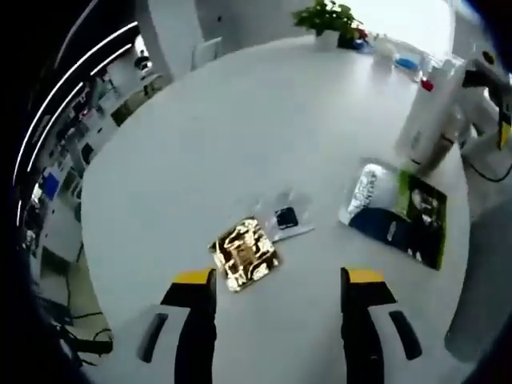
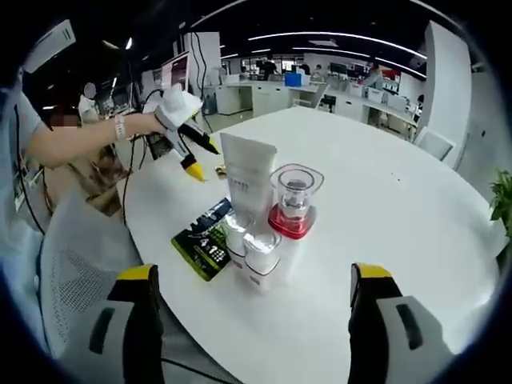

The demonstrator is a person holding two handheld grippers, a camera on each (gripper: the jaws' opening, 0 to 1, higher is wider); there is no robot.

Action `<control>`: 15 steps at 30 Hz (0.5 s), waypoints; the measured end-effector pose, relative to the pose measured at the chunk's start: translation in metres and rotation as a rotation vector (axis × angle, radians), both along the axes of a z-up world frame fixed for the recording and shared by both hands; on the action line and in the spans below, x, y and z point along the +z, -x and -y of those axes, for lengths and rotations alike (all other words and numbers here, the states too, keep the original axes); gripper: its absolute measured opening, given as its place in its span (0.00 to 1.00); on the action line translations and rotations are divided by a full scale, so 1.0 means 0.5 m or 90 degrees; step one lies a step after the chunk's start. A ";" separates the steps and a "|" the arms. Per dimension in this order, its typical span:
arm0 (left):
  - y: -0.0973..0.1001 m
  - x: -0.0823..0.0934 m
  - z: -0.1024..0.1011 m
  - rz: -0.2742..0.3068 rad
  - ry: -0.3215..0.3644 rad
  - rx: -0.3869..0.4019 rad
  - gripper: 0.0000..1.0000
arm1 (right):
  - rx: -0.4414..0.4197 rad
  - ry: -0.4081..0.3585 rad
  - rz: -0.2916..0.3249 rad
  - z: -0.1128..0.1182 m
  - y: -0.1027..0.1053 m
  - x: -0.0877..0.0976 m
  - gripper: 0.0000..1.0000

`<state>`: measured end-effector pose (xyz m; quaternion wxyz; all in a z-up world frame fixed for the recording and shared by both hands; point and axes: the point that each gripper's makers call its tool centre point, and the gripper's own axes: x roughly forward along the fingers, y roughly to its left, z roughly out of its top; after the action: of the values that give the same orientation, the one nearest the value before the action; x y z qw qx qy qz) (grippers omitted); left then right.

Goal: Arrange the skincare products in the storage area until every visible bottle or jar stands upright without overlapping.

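Observation:
My left gripper [image 1: 282, 277] is open above the round white table [image 1: 240, 136], its yellow-tipped jaws on either side of a gold foil packet [image 1: 245, 254] and a clear sachet with a dark patch [image 1: 285, 218]. A flat green, black and blue pack [image 1: 398, 210] lies to the right. In the right gripper view my right gripper [image 2: 254, 274] is open, facing a cluster: a white tube [image 2: 249, 181], a clear jar with a red base [image 2: 295, 202] and two small clear-capped bottles [image 2: 254, 250], all upright. The green pack [image 2: 205, 238] lies beside them. The left gripper [image 2: 189, 142] appears beyond, held by a hand.
A potted plant [image 1: 328, 19] and small items stand at the table's far edge. A grey mesh chair [image 2: 68, 276] is at the table's near side. A person's arm [image 2: 76, 142] reaches in from the left. Office desks lie behind.

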<state>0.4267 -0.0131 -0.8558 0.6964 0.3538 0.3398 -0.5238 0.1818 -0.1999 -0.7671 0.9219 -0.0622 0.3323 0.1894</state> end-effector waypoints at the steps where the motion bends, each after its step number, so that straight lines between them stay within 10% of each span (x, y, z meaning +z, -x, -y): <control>1: -0.005 -0.004 -0.002 0.004 -0.011 -0.013 0.57 | 0.001 0.000 -0.002 -0.001 0.000 -0.001 0.99; 15: -0.039 -0.040 0.037 0.046 -0.097 -0.298 0.54 | -0.018 -0.006 -0.012 0.009 0.005 -0.012 0.97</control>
<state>0.4463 -0.0317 -0.8760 0.5394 0.4924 0.2621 -0.6308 0.1795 -0.2043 -0.7731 0.9216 -0.0513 0.3406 0.1787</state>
